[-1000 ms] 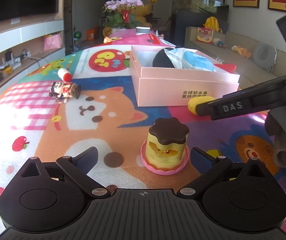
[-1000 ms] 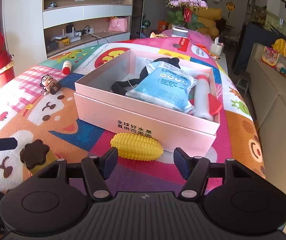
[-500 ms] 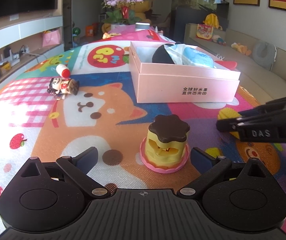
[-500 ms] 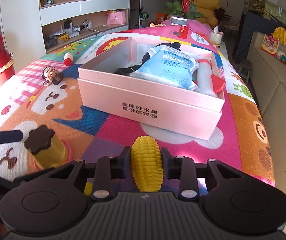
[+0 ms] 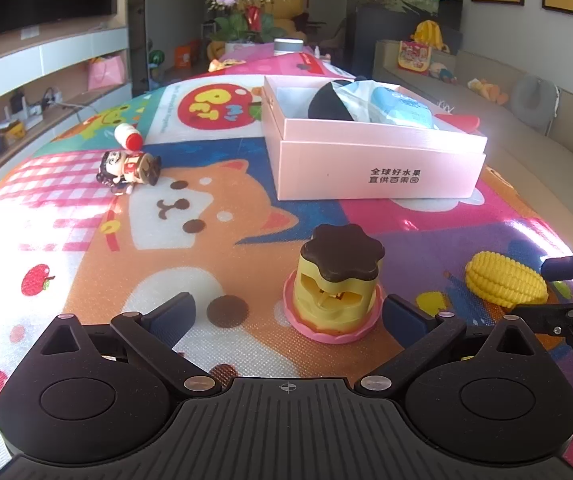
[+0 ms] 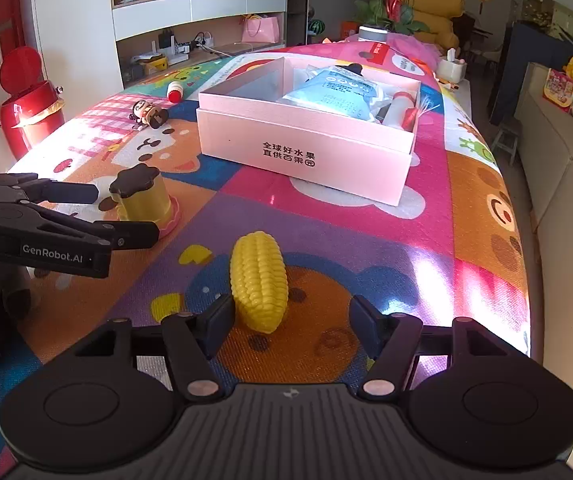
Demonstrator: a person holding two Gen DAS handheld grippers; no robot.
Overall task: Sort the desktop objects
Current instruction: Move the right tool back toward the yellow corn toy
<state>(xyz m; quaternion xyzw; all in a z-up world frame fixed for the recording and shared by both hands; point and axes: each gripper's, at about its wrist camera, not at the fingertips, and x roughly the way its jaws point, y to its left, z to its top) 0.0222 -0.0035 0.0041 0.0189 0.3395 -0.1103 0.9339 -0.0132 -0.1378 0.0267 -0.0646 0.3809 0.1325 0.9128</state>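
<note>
cartoon mat [image 6: 326,236]: corn [image 6: 259,280] between spread right tongs [image 6: 291,322]

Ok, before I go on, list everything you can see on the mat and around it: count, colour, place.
mat: one, bright cartoon print, covers the table
box: one, pink, open, centre of the mat
pouch: one, light blue, inside the box
tube: one, white with a red part, inside the box, right side
black item: one, inside the box, partly under the pouch; cannot tell what it is
corn: one, yellow, on the mat in front of the box
pudding toy: one, yellow with a brown top and pink base, left of the corn
figurine: one, lying on its side, far left
small bottle: one, white with a red end, behind the figurine
left gripper: open, pudding toy between its fingers
right gripper: open, corn between its fingers
</note>
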